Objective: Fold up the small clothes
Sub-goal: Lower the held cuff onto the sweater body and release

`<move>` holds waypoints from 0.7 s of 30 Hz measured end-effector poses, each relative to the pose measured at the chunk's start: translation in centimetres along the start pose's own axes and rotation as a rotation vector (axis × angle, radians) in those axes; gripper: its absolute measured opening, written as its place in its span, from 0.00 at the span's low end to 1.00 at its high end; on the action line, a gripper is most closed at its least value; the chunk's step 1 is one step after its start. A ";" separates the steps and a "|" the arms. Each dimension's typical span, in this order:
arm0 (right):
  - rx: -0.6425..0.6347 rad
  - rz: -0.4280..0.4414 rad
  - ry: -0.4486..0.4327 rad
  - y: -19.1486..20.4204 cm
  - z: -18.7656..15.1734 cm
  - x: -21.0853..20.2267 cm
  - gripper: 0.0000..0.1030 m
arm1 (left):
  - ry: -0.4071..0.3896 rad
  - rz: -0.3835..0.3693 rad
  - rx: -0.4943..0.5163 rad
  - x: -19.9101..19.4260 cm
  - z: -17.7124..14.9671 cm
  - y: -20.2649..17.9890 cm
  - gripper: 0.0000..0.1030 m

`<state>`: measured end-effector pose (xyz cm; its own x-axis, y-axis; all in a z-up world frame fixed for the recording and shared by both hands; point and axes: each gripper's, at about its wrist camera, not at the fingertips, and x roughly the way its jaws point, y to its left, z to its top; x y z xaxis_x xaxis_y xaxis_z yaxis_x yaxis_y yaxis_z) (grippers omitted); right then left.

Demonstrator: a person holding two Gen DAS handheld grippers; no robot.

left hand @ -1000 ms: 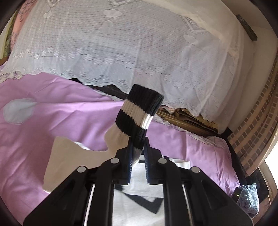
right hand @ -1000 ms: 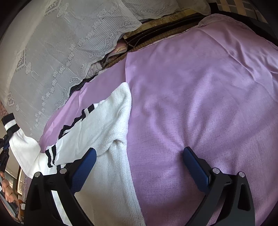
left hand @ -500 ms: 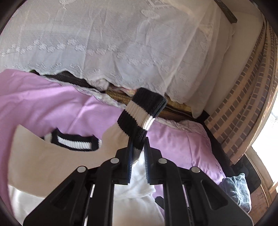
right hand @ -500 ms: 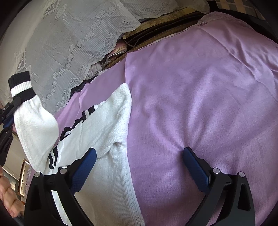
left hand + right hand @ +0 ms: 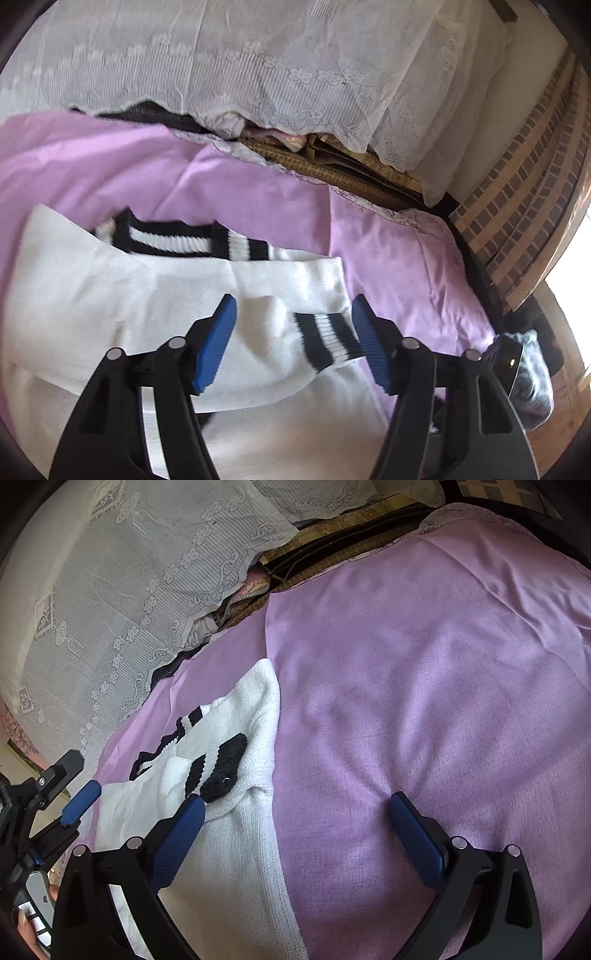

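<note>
The sweater (image 5: 155,295) lay on the sheet (image 5: 388,258) at lower left of the frame, its sleeve (image 5: 258,332) folded across it, the curtain (image 5: 258,62) behind.

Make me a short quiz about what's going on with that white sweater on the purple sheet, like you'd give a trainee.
1. True or false: the left gripper is clamped on the striped cuff.
2. What does the folded sleeve lie on?
A. the sweater
B. the lace cover
C. the brick wall
3. Fill in: the right gripper is ____.

Key: 1 false, it is open; 2 A; 3 open, over the purple sheet.
</note>
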<state>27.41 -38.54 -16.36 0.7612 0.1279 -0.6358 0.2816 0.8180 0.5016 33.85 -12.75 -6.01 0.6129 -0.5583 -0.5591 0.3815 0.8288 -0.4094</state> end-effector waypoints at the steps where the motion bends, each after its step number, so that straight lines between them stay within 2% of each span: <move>1: 0.002 0.004 0.000 0.0 0.0 -0.1 0.97 | -0.012 0.031 0.019 -0.7 0.0 0.4 0.69; 3: 0.018 0.023 -0.002 -0.4 0.2 -0.3 0.96 | -0.038 0.096 0.048 -2.3 0.1 1.6 0.74; 5: 0.068 0.063 -0.016 -1.2 0.6 -1.1 0.88 | -0.057 0.168 0.061 -3.8 0.1 3.3 0.79; 8: 0.168 0.185 -0.006 -2.6 1.3 -1.7 0.55 | -0.062 0.250 0.040 -5.3 -0.1 6.7 0.84; 11: 0.232 0.298 0.035 -3.2 1.5 -1.5 0.52 | -0.048 0.296 -0.035 -5.8 -0.6 10.6 0.85; 13: 0.218 0.322 0.059 -2.6 1.5 -1.1 0.52 | -0.015 0.310 -0.104 -5.2 -1.3 13.5 0.86; 16: 0.166 0.303 0.058 -0.9 1.8 -0.7 0.52 | 0.046 0.356 -0.206 -3.5 -3.1 17.8 0.86; 17: 0.150 0.297 0.051 -0.4 2.0 -0.6 0.52 | 0.072 0.328 -0.254 -2.9 -3.6 19.1 0.85; 19: 0.119 0.278 0.036 0.6 2.6 -0.4 0.52 | 0.027 0.286 -0.295 -4.0 -3.1 19.6 0.88; 21: 0.079 0.258 0.024 1.7 3.4 0.1 0.51 | 0.042 0.288 -0.281 -3.8 -3.4 19.5 0.88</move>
<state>29.94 -39.03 -13.57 0.7998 0.3408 -0.4941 0.1253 0.7103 0.6927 36.60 5.39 -14.38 0.6361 -0.3109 -0.7062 -0.0090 0.9122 -0.4096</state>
